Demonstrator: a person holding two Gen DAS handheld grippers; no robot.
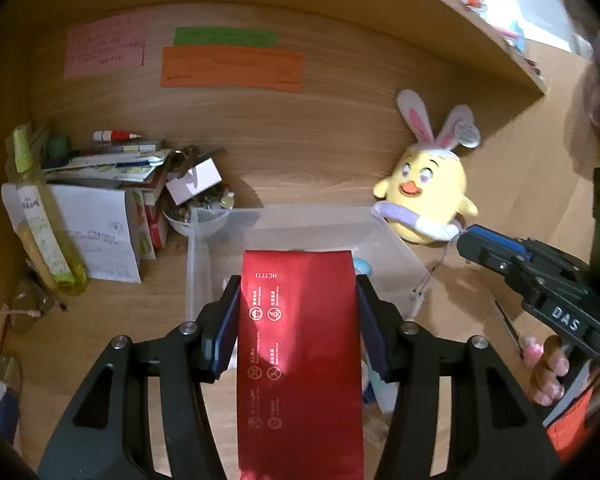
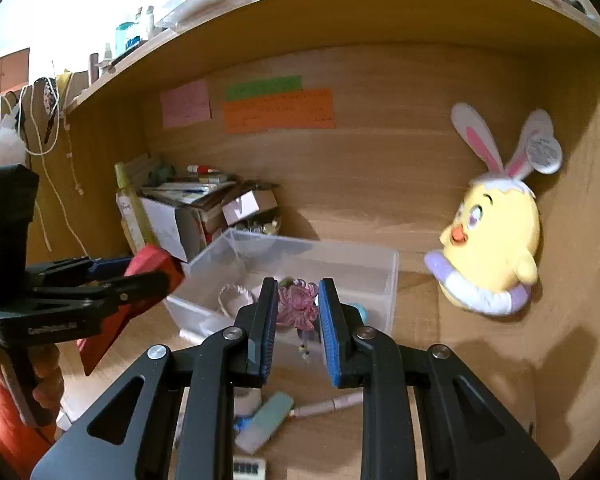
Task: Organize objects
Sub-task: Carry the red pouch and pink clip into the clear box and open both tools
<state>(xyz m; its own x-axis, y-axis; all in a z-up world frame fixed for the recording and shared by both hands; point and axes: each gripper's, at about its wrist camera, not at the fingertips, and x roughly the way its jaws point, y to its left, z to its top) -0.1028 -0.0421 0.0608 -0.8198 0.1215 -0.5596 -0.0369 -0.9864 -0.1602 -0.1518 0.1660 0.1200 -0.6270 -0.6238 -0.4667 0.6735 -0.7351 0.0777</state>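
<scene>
My left gripper (image 1: 298, 280) is shut on a flat red packet (image 1: 300, 344) with white print, gripped by its two long edges. The packet hangs over the near part of a clear plastic bin (image 1: 300, 224). In the right wrist view the same left gripper (image 2: 162, 274) and red packet (image 2: 152, 260) hover at the bin's (image 2: 320, 256) left end. My right gripper (image 2: 298, 286) is closed narrowly on a pink translucent ornament (image 2: 298, 306), from which a small charm dangles. The right gripper (image 1: 470, 236) also shows at the right, above the bin's right edge. A beaded loop (image 2: 236, 298) lies inside the bin.
A yellow chick plush (image 2: 492, 248) with bunny ears leans in the right corner. Stacked boxes and papers (image 1: 100, 208) and a tall bottle (image 1: 40, 224) fill the left corner. A shelf board (image 2: 340, 12) runs overhead. A teal case (image 2: 268, 416) and a pen (image 2: 328, 404) lie on the desk in front.
</scene>
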